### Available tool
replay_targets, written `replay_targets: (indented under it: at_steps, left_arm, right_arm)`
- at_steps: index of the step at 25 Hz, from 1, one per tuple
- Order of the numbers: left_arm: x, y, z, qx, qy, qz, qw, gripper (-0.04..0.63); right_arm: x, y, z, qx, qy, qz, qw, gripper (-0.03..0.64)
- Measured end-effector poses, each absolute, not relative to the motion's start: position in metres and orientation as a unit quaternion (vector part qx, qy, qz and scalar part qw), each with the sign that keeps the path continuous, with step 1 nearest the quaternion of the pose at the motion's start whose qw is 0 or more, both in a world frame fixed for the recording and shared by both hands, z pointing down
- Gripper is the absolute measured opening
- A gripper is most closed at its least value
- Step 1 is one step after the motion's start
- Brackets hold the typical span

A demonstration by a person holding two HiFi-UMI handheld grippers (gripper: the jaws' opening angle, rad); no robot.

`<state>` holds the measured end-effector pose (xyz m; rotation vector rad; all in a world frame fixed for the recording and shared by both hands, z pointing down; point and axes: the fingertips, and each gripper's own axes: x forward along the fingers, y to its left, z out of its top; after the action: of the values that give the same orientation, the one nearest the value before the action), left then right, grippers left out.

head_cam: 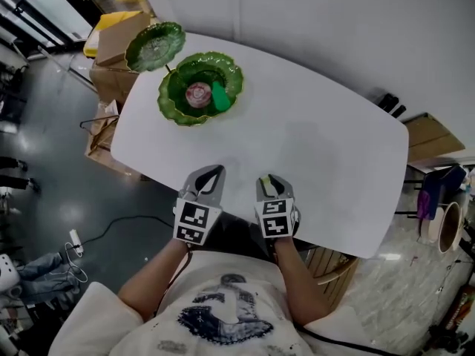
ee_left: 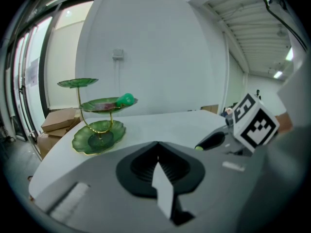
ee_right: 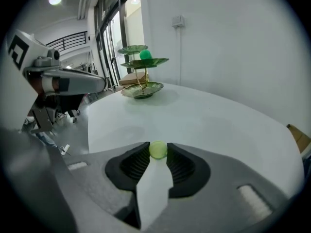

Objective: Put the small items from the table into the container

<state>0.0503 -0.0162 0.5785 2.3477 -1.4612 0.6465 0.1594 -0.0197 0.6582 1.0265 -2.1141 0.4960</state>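
A small yellow-green ball [ee_right: 158, 150] sits pinched between the jaw tips of the right hand-held gripper [ee_right: 158, 149], over the near edge of a white rounded desk [head_cam: 319, 150]. Beside it, the left hand-held gripper [ee_left: 157, 149] has its jaws closed together on nothing. At the desk's far corner stands a glossy green, leaf-shaped three-tier dish stand [head_cam: 168, 101]. Its middle dish holds a bright green piece [head_cam: 220, 97] and a pink-and-white round piece [head_cam: 197, 94].
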Motion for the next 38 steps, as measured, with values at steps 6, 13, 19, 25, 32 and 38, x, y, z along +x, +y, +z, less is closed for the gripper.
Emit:
replay_targets:
  at_steps: [6,13,19,25,32,38]
  left_arm:
    - [0.036,-0.038,0.564,0.827,-0.500,0.216,0.138,-0.011]
    - [0.010,-0.063,0.546,0.839,-0.484,0.212,0.125,-0.011]
    - [-0.024,-0.090,0.530,0.846,-0.479,0.203,0.116,-0.011]
    - [-0.052,-0.113,0.517,0.853,-0.473,0.194,0.107,-0.011]
    - [-0.081,-0.136,0.510,0.864,-0.458,0.185,0.100,-0.011]
    - [-0.100,-0.146,0.505,0.874,-0.440,0.182,0.092,-0.010]
  right_arm:
    - [0.143,-0.038,0.621,0.421,-0.823,0.194,0.329,0.107]
    - [0.109,-0.061,0.579,0.438,-0.826,0.183,0.304,0.107]
    - [0.074,-0.087,0.551,0.451,-0.827,0.175,0.287,0.107]
    - [0.032,-0.108,0.527,0.455,-0.832,0.166,0.269,0.107]
    - [-0.010,-0.129,0.511,0.466,-0.833,0.156,0.254,0.107]
    - [-0.028,-0.145,0.504,0.489,-0.825,0.150,0.242,0.107]
